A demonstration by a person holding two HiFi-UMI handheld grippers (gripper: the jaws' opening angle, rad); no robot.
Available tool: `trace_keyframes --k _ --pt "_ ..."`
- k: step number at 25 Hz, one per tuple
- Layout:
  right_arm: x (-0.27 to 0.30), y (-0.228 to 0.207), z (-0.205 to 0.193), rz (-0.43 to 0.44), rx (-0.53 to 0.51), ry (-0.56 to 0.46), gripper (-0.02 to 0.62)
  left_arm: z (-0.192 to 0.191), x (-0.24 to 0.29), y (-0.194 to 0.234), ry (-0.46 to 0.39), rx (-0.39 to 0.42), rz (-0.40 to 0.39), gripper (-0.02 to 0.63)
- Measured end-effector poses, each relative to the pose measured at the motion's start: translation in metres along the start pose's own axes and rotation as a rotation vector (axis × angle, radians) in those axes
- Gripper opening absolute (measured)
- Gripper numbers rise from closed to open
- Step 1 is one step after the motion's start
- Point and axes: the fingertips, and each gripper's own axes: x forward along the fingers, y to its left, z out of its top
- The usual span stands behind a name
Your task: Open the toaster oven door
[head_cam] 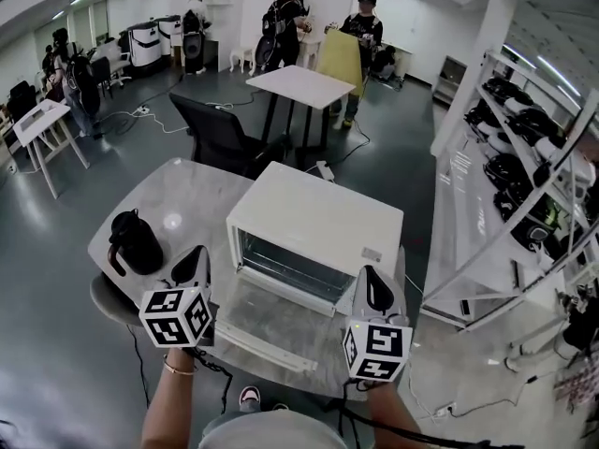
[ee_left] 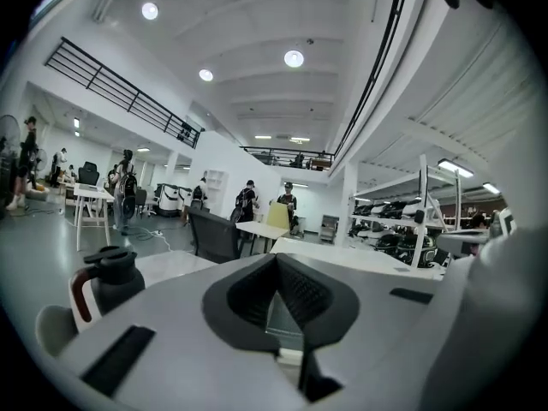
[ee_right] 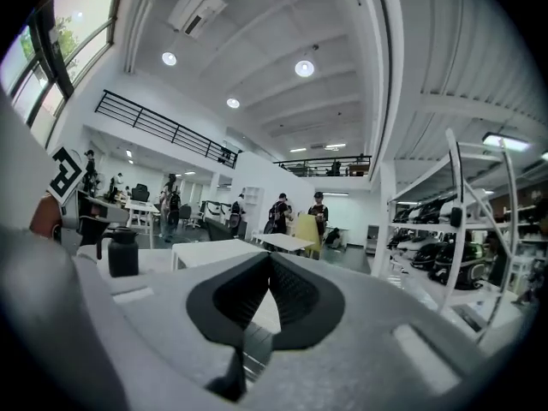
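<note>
Right gripper [head_cam: 377,286] beside open oven door [head_cam: 271,318]

open lab hall, grey floor [head_cam: 56,251], metal racks [head_cam: 465,204] of gear, white work tables [head_cam: 301,86], mezzanine railing [ee_left: 111,86]

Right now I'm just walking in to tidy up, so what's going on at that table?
A person holds the left tongs and right tongs up in front of the white toaster oven, both shut and gripping nothing. The oven door is already folded down open. A black jug stands beside the oven, untouched.
</note>
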Motion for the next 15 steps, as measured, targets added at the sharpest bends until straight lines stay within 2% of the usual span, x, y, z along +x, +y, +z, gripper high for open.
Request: trace_keyframes --k 7,15 --pt "-0.001 -0.050 0.023 -0.120 0.049 -0.033 0.006 0.038 0.015 -0.011 -0.079 0.035 -0.059 0.005" --pt "-0.006 -0.071 0.012 -0.175 0.154 -0.017 0.006 0.040 0.028 -0.027 -0.068 0.070 -0.112 0.005"
